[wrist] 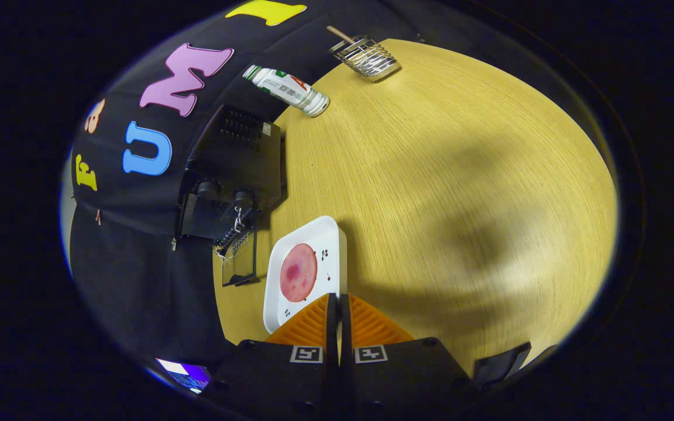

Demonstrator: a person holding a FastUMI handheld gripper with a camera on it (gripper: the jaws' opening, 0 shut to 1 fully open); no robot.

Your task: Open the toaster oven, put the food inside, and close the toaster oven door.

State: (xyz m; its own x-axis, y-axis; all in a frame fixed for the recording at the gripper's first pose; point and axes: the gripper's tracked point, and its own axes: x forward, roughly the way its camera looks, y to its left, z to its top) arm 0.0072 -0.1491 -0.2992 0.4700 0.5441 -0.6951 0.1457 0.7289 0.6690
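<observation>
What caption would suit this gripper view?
Closed tongs grip a white plate's rim, ham slice aboard, beside the open toaster oven.

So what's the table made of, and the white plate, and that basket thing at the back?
The table looks like pale wood or a wood-look laminate: fine straight grain lines, matte. The plate seems glazed ceramic or plastic: smooth, white, tiny printed marks. The basket looks like shiny metal wire: thin silvery bars. The gripper, fingers closed together, sits at the plate's edge.

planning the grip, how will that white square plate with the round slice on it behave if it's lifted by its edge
The plate looks rigid and glossy, so probably slippery where the closed gripper pinches its rim. It is shallow, so a tilt could slide the thin round slice off. Held at one edge, it may sag toward the toaster oven.
</observation>
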